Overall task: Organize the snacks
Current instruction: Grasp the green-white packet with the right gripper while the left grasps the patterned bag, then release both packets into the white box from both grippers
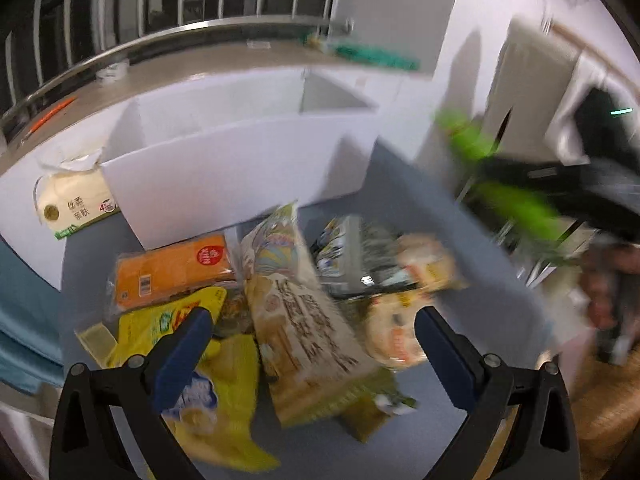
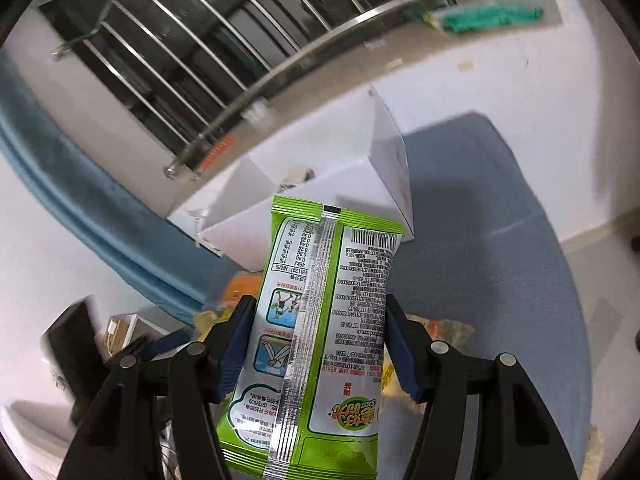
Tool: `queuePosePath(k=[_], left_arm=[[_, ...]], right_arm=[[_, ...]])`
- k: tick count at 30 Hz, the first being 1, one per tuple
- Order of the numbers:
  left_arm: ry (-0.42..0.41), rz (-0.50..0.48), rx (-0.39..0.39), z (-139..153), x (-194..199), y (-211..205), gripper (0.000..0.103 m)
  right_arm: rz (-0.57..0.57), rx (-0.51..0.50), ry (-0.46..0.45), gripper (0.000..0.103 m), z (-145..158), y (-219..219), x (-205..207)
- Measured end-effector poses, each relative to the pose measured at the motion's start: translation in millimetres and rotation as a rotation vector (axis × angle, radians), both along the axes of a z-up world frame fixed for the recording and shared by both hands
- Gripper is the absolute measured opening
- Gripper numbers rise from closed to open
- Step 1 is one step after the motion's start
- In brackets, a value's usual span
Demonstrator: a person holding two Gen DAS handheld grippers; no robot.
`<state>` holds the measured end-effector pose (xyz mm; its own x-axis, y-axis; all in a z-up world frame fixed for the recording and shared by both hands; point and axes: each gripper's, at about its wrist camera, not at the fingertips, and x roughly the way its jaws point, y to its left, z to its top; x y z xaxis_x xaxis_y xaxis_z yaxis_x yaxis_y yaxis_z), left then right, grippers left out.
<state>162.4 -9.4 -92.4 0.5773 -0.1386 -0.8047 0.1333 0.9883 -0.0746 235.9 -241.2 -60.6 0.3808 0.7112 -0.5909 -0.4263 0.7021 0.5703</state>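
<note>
Two claws angled down: the right claw (image 2: 320, 344) clamped a green packet (image 2: 320, 320) above the white box (image 2: 320, 188); the left claw (image 1: 314, 344) gaped, empty, over piled snacks (image 1: 296, 312).

Domestic room: barred window (image 2: 180, 52), stone sill (image 1: 160, 76), tissue pack (image 1: 72, 208), snack packets (image 1: 296, 320) on a blue mat (image 2: 480, 220).
</note>
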Motion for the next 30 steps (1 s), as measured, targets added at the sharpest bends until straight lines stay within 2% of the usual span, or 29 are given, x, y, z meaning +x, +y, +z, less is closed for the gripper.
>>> queuePosePath(k=[3,6,10,12,13,14,16,20,24,27,30], left_arm=[[0.048,-0.038,0.092,-14,16,-9,0.103],[0.104,-0.017,0.175,-29,33,-13,0.103],[0.140,-0.045,0.279,-44,43,-24,0.103],[0.163,-0.071,0.308,-51,44,-26,0.092],[0.163,-0.077,0.300,-52,44,-26,0.069],[0.158,-0.075,0.290,-51,42,-25,0.056],[0.123,-0.081,0.246,-43,37,-22,0.042],[0.011,-0.067,0.155,-15,14,-12,0.039],[-0.129,-0.032,-0.046,28,-15,13,0.039],[-0.241,0.003,-0.168,61,-22,32,0.039],[-0.337,0.065,-0.210,86,-17,54,0.039]], right_arm=[[-0.001,0.007,-0.038,0.067,10,-11,-19],[-0.014,-0.001,-0.070,0.067,15,-17,-32],[-0.015,-0.001,-0.084,0.067,17,-28,-48],[-0.019,-0.008,-0.086,0.067,17,-28,-51],[-0.019,-0.009,-0.085,0.067,16,-28,-51],[-0.018,-0.007,-0.083,0.067,15,-28,-52],[-0.018,-0.009,-0.083,0.067,15,-27,-53],[-0.012,-0.017,-0.083,0.067,13,-23,-53],[-0.003,-0.012,-0.090,0.067,14,-15,-50],[-0.003,-0.003,-0.098,0.067,17,-5,-44],[0.011,0.005,-0.129,0.067,28,11,-32]])
